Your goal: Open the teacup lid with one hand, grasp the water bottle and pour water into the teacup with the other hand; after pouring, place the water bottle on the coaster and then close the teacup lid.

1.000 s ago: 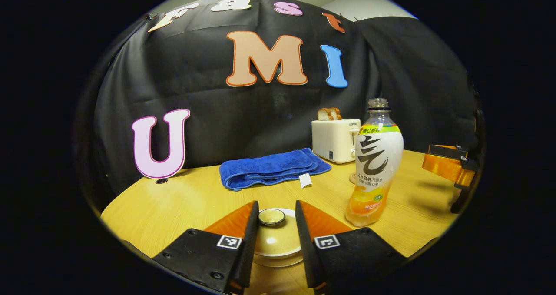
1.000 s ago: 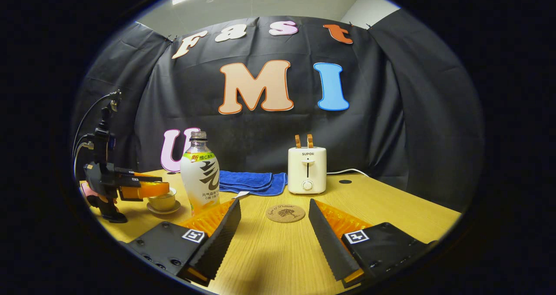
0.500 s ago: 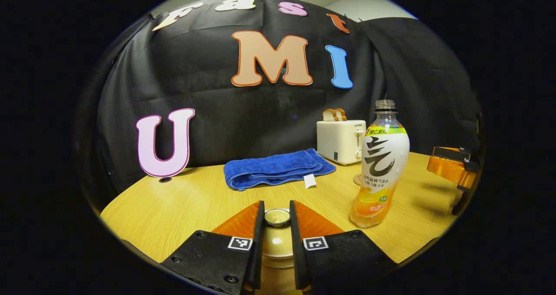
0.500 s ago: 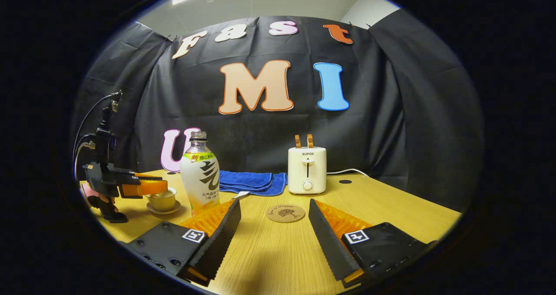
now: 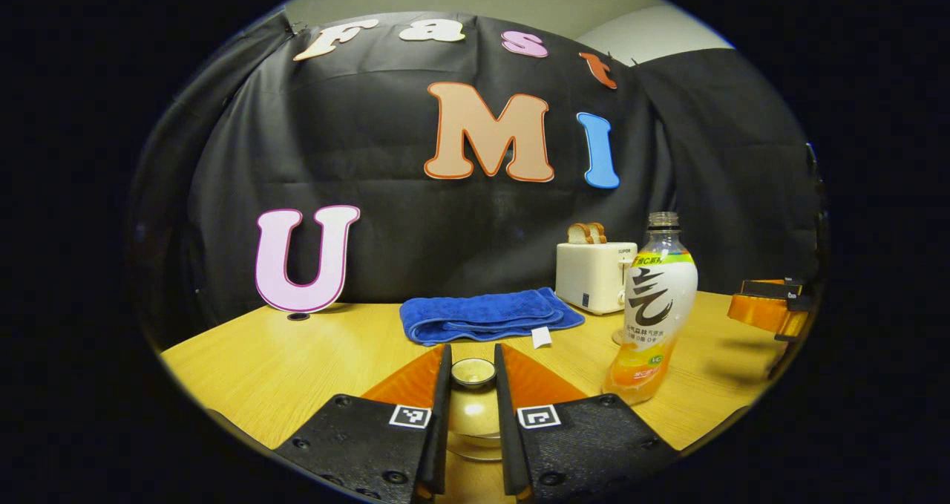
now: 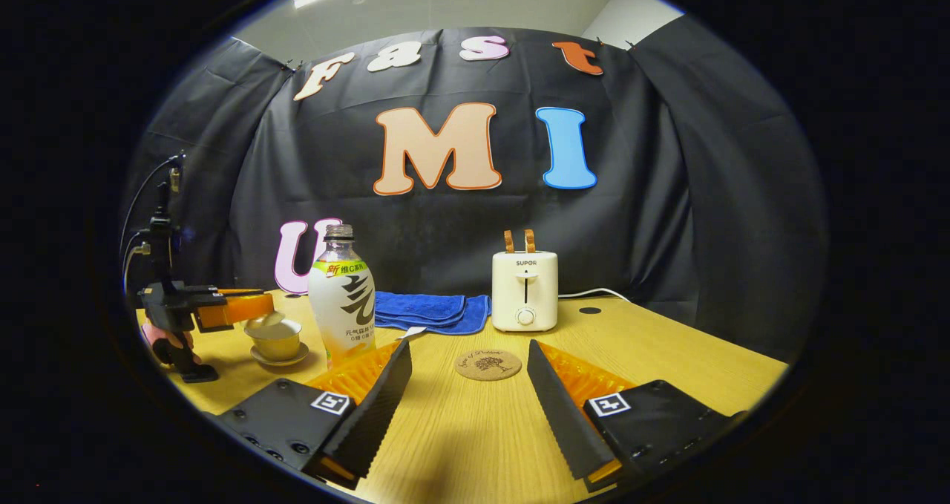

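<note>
Lid [image 5: 473, 374] of the teacup [image 6: 275, 338] sits clamped by its knob in the left gripper [image 5: 472, 385], raised just clear of the cup. At the cup's three o'clock stands the water bottle [image 6: 341, 301]. The right gripper [image 6: 469, 381] gapes wide, grasping nothing, the coaster [image 6: 487, 364] at twelve o'clock.

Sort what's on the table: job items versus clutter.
Job: teacup on its saucer, lid pinched by left gripper, water bottle, coaster, right gripper.
Clutter: toaster holding bread, blue towel.
</note>
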Demonstrator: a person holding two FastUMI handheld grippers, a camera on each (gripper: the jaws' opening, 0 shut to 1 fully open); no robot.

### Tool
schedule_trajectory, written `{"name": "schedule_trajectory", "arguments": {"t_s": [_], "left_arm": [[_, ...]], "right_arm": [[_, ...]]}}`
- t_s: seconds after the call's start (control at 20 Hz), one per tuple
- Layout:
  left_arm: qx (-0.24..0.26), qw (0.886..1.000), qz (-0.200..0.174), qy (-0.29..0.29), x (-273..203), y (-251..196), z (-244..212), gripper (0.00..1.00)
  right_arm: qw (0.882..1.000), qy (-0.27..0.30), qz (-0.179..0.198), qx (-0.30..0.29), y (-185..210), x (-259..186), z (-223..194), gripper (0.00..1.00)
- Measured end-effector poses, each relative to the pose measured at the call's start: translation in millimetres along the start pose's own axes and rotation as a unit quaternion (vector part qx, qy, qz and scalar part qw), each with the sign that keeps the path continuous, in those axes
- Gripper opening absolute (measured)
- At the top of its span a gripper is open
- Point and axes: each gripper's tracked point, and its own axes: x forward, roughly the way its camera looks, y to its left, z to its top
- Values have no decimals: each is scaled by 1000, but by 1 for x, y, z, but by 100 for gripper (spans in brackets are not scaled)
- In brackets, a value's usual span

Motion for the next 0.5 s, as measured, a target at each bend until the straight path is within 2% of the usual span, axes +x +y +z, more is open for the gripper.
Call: {"name": "schedule_trajectory", "arguments": {"t_s": [0.05, 0.2, 0.35, 0.45, 0.5], "left_arm": [[0, 1000, 2, 0, -3, 1, 0, 28], [2, 1000, 20, -3, -13, 14, 2, 28], [3, 998, 55, -4, -31, 38, 1, 27], [4, 997, 82, -3, -42, 56, 2, 28], [4, 996, 92, -3, -47, 62, 2, 27]], "right_arm": [[1000, 0, 0, 0, 0, 0, 1, 95], [1000, 0, 5, 0, 1, 0, 0, 95], [1000, 1, 26, 1, 10, 0, 0, 100], [999, 5, 41, 2, 15, 2, -2, 95], [999, 4, 50, 2, 19, 4, -1, 98]]}}
